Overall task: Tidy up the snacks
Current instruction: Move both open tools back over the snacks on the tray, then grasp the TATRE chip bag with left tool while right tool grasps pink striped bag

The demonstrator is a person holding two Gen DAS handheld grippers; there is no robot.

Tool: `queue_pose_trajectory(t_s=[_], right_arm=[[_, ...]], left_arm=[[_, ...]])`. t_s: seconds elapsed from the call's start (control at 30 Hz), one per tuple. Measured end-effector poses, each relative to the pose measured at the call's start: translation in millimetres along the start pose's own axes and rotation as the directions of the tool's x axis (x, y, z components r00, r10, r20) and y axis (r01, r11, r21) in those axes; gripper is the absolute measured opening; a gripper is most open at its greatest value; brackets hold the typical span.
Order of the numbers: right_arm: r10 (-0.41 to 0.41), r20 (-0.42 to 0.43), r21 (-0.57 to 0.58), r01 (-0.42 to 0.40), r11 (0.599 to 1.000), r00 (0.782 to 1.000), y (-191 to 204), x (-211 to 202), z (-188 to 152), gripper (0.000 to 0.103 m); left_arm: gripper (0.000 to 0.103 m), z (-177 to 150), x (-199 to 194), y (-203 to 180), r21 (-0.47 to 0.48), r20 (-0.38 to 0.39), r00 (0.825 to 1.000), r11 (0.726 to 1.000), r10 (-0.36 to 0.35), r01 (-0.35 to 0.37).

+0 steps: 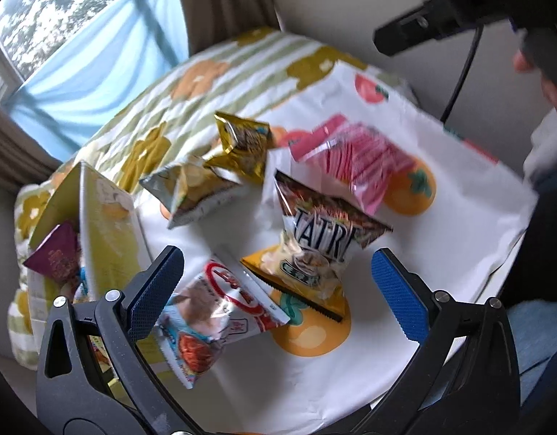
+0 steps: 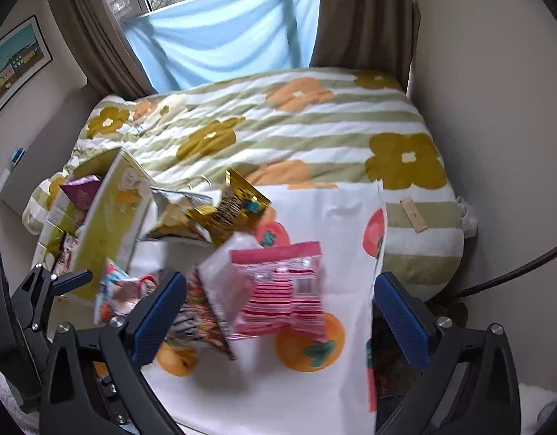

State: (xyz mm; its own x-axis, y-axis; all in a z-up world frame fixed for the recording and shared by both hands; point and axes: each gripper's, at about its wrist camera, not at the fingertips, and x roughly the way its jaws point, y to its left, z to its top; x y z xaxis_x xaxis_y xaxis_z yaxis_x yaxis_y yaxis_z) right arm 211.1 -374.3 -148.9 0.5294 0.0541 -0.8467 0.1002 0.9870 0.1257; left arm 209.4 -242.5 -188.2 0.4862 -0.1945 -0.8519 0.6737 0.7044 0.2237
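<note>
Blue ribbed pads line both hand-held grippers: the left hand-held gripper (image 1: 276, 282) hovers wide apart and empty over crinkly foil snack bags (image 1: 316, 239), the right hand-held gripper (image 2: 278, 317) equally wide above a glossy pink striped packet (image 2: 285, 290). All lie on a white fruit-print cloth (image 1: 441, 224) on the quilted bed (image 2: 278, 123), beside a yellow-green cardboard box (image 1: 104, 239).

Motion blur smears the pink striped packet (image 2: 278, 290) ahead of the right gripper (image 2: 278, 311), so its print cannot be read. That gripper's left finger covers part of the dark chip bag (image 2: 202, 322). Beside the left gripper (image 1: 275, 290), the yellow-green box (image 1: 104, 232) hides most of the maroon packet (image 1: 55, 253) inside. Both grippers' handles are cut off by the lower edge.
</note>
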Motion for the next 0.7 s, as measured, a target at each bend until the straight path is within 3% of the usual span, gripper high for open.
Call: queue_pose_trajectory(t_s=[0.17,0.47,0.57,0.7], right_arm=[[0.032,-0.048,-0.022,-0.033,0.999,0.998,-11,34,-10,0.103],[0.132,-0.151,0.050,-0.126,0.991,0.980,-17,104,-17,0.103],[0.141,-0.163,0.056,-0.134,0.989,0.977,-18,115,-17,0.103],[0.141,-0.171,0.049,-0.134,0.990,0.975,-15,128,-20,0.103]], left_arm=[[0.103,-2,29,-16,0.056,-0.046,0.998,0.997,0.053,-0.050],[0.101,3,76,-26,0.140,-0.111,0.994,0.990,0.014,0.001],[0.096,3,88,-29,0.150,-0.134,0.991,0.988,-0.009,0.030],[0.078,0,104,-30,0.117,-0.181,0.982,0.990,-0.051,0.073]])
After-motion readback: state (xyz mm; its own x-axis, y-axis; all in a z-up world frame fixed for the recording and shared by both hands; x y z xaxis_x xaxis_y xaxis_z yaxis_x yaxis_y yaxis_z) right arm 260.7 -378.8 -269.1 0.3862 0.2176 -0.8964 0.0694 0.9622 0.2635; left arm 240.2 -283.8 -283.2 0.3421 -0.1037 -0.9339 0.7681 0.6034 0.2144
